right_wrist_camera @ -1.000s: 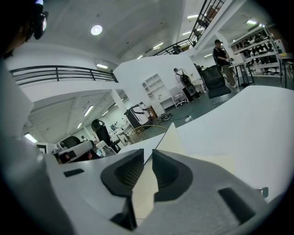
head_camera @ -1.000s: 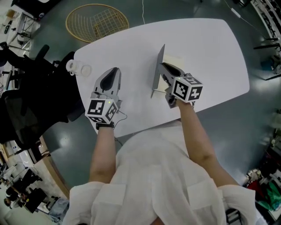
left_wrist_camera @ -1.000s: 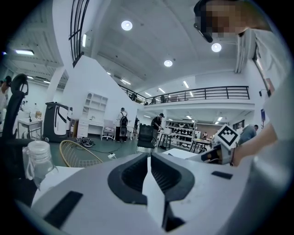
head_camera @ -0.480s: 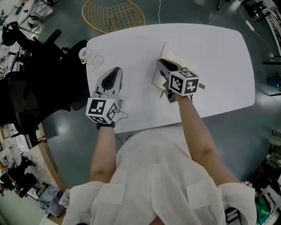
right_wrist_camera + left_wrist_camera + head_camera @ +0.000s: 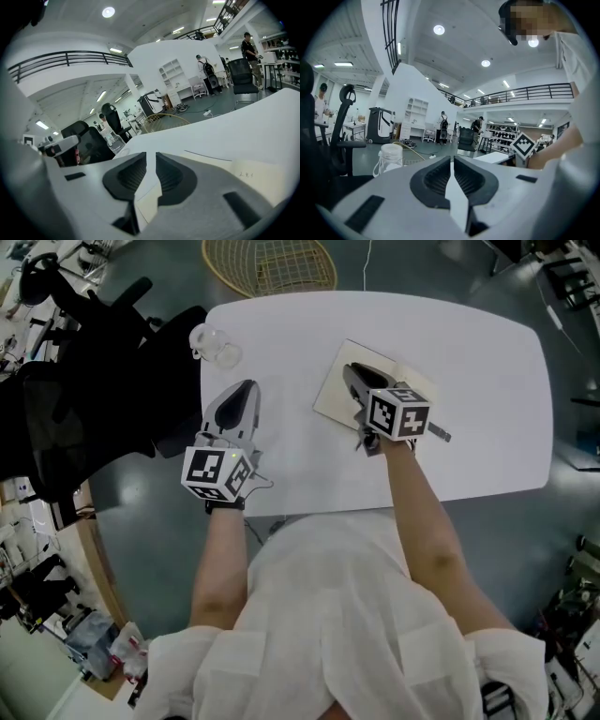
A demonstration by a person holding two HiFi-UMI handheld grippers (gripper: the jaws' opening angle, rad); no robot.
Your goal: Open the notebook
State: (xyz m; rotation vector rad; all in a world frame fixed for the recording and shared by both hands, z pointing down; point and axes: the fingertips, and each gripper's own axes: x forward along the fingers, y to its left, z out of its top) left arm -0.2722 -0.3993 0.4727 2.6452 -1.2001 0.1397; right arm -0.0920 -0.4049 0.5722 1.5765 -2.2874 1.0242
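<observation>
Head view: cream-paged notebook (image 5: 334, 399) lies spread flat on the white counter (image 5: 487, 381). The right gripper (image 5: 353, 370) hovers over it, jaws slightly apart, gripping nothing. Opening looks done; next, lift clear.

The table (image 5: 469, 381) top is white, smooth and matt. On it, the notebook (image 5: 330, 399) shows cream, matt paper. The left gripper (image 5: 247, 388) and right gripper (image 5: 352, 368) are grey matt plastic with ribbed pads (image 5: 438, 177). At the table's corner stands a clear plastic jar (image 5: 214, 345). Beyond the table is a brass-coloured wire basket (image 5: 272, 263). The floor (image 5: 159, 549) round the table is grey with a dull sheen.
</observation>
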